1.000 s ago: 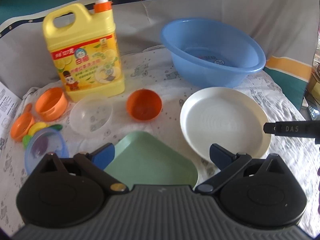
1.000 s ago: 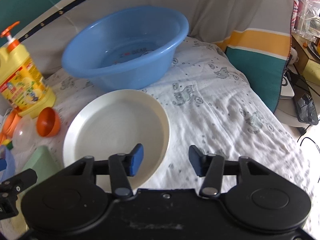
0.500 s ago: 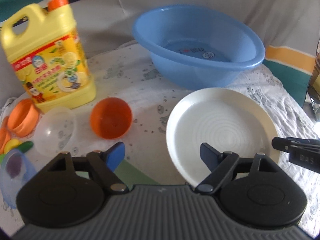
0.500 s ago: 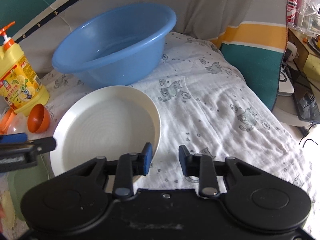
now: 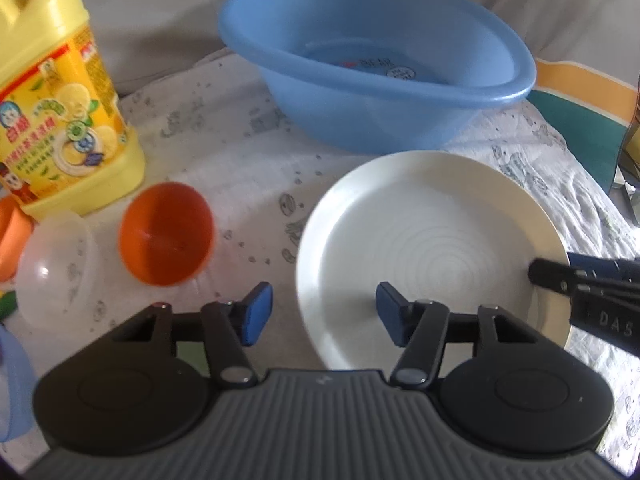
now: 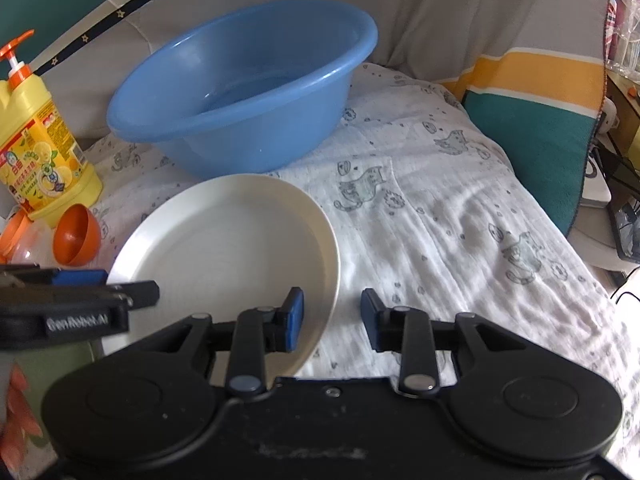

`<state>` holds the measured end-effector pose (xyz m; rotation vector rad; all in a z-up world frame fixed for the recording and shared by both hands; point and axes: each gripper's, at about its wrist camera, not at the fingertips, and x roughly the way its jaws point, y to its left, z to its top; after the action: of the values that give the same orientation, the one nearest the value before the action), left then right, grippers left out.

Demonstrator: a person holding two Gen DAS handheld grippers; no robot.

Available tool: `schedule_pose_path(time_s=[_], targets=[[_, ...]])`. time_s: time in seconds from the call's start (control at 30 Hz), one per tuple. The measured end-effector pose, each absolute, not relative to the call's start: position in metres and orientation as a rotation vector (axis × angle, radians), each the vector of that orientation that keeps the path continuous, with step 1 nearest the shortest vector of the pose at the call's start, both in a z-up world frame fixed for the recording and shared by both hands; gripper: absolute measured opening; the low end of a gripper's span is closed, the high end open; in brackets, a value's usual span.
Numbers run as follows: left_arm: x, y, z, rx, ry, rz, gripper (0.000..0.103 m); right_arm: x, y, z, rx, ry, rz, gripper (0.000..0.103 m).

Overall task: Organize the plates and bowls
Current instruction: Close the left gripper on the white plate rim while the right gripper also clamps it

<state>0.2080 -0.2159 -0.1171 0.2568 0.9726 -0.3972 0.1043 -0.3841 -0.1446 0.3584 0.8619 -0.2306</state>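
A large white plate (image 5: 424,248) lies on the patterned cloth in front of a blue basin (image 5: 372,52); it also shows in the right wrist view (image 6: 224,256). My left gripper (image 5: 324,314) is open, its jaws straddling the plate's near-left rim. My right gripper (image 6: 331,320) is open, its jaws straddling the plate's right rim. An orange bowl (image 5: 166,234) and a clear bowl (image 5: 56,264) lie tipped to the left. The green plate is mostly hidden under my left gripper.
A yellow detergent jug (image 5: 60,120) stands at the far left. The blue basin (image 6: 244,88) sits behind the plate. Orange cups (image 5: 10,236) and a blue bowl (image 5: 12,392) lie at the left edge. A striped cushion (image 6: 532,112) lies at right.
Both grippers have moved in on the white plate. The left one shifted forward and right off the green plate. The right gripper's jaws narrowed, then opened wider around the rim.
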Motion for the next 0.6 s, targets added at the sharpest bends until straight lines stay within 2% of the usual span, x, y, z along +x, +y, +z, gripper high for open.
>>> schedule_pose_path(time_s=[0.23,0.43,0.6], targets=[[0.202,-0.229,-0.116,0.285,0.957,-0.423,0.056,0.118,-0.369,-0.146,0.301,0.858,-0.246,0.033],[0.200,-0.221,-0.110,0.285,0.975,-0.411,0.041,0.112,-0.368,-0.142,0.323,0.882,-0.250,0.033],[0.183,-0.217,-0.099,0.281,0.967,-0.405,0.040,0.092,-0.366,-0.133,0.343,0.881,-0.248,0.033]])
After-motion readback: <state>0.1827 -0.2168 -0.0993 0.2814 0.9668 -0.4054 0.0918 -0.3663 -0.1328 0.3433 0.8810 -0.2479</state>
